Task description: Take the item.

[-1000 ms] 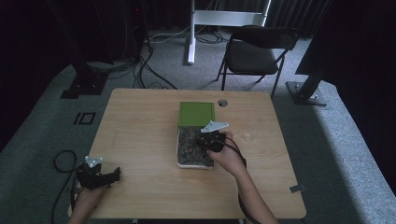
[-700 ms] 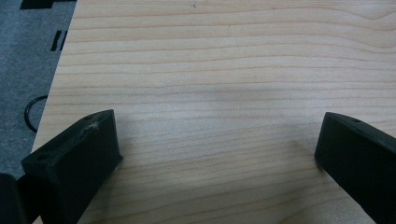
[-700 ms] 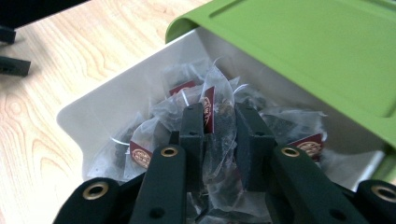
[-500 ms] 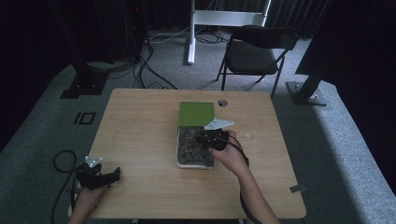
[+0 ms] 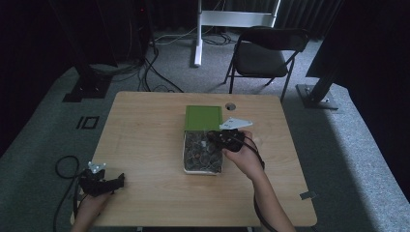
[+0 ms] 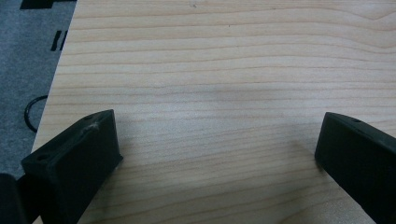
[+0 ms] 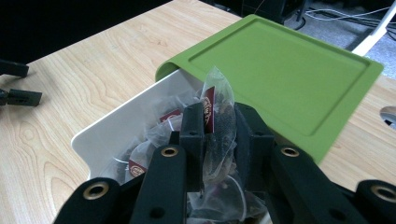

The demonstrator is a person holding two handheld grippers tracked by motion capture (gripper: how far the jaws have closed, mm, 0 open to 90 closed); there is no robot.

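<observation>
Lifted a little higher over the white box (image 5: 202, 170) since a second ago: right gripper (image 7: 219, 126), jaws pinching a clear tea bag (image 7: 217, 100) above the box at the table's middle, beside the green lid (image 7: 285, 65). Parked at the near left corner: left gripper (image 5: 116, 182), jaws spread wide.

Bare wooden table (image 5: 145, 135) stretches left of the white box (image 5: 184, 154) and along the near edge, so a hand passes freely there. The green lid (image 5: 203, 117) (slid half off) blocks the box's far end.
</observation>
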